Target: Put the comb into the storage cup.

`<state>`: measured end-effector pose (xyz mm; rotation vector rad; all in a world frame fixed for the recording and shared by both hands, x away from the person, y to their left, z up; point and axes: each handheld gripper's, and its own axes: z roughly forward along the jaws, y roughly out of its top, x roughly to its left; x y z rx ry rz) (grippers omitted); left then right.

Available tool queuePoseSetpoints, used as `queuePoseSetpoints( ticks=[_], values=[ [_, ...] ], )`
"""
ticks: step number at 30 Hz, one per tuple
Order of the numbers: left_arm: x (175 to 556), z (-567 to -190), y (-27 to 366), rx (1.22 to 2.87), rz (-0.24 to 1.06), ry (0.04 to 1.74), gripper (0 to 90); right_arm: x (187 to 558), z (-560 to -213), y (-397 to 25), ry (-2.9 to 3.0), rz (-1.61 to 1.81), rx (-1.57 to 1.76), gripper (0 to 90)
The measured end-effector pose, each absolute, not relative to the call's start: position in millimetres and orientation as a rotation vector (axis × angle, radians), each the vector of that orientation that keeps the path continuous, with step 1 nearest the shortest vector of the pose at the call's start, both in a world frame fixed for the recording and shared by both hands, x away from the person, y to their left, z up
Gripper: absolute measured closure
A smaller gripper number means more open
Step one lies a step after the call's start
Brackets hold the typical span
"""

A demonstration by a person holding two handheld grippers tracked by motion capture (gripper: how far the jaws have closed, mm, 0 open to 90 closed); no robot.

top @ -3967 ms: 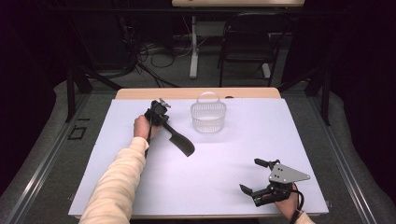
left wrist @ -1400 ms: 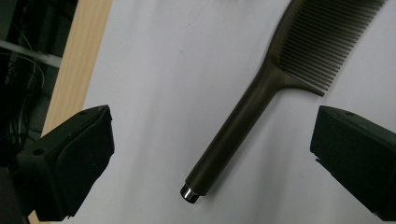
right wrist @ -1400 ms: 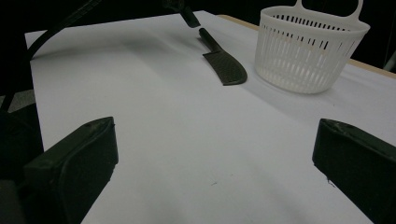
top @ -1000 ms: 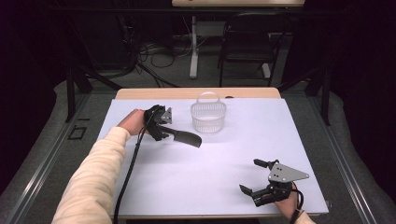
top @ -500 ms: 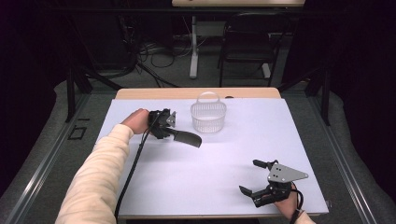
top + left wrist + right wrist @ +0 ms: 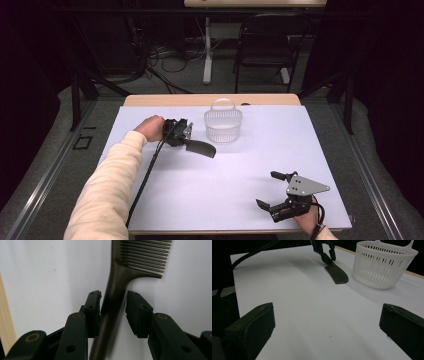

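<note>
Beside the white slotted plastic basket point(image 6: 223, 125), the dark brown plastic comb point(image 6: 200, 148) now lies flatter than half a second ago, its teeth swung toward the basket. The left gripper point(image 6: 113, 306) straddles its handle, jaws slightly apart, one touching. The right gripper point(image 6: 274, 189) rests wide open, empty, near the front edge of the white table point(image 6: 240, 190), with open room between.

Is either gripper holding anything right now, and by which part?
The left gripper straddles the comb at its handle, but a gap shows at one pad, so a firm hold cannot be told. The right gripper is open, holding nothing.
</note>
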<state>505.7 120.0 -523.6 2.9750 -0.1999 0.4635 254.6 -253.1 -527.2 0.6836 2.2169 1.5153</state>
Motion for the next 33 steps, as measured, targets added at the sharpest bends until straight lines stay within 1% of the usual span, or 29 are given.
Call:
queuePoseSetpoints(
  ticks=[2,5,9,11,16,22,25,29,33],
  values=[
    [508,-524,117,2.989,0.468,-0.233,65.4,255,-527,-253,2.217,1.515,0.684,0.0],
    [511,-525,114,3.006,0.434,-0.273,67.0,255,-527,-254,2.218,1.515,0.692,0.0],
    [514,-526,112,3.007,0.395,-0.292,69.6,254,-528,-254,2.220,1.515,0.694,0.0],
    [514,-526,112,3.006,0.398,-0.298,71.3,255,-528,-254,2.221,1.516,0.695,0.0],
    [513,-525,112,3.012,0.373,-0.321,72.2,254,-528,-254,2.223,1.515,0.695,0.0],
    [504,-520,112,2.984,0.390,-0.352,72.4,255,-528,-254,2.220,1.512,0.700,0.0],
    [500,-514,114,2.951,0.381,-0.351,72.4,255,-528,-254,2.217,1.510,0.702,0.0],
    [494,-507,118,2.897,0.402,-0.327,72.4,255,-528,-253,2.216,1.498,0.708,0.0],
    [486,-501,122,2.837,0.411,-0.259,72.4,256,-528,-254,2.212,1.497,0.707,0.0]
  ],
)
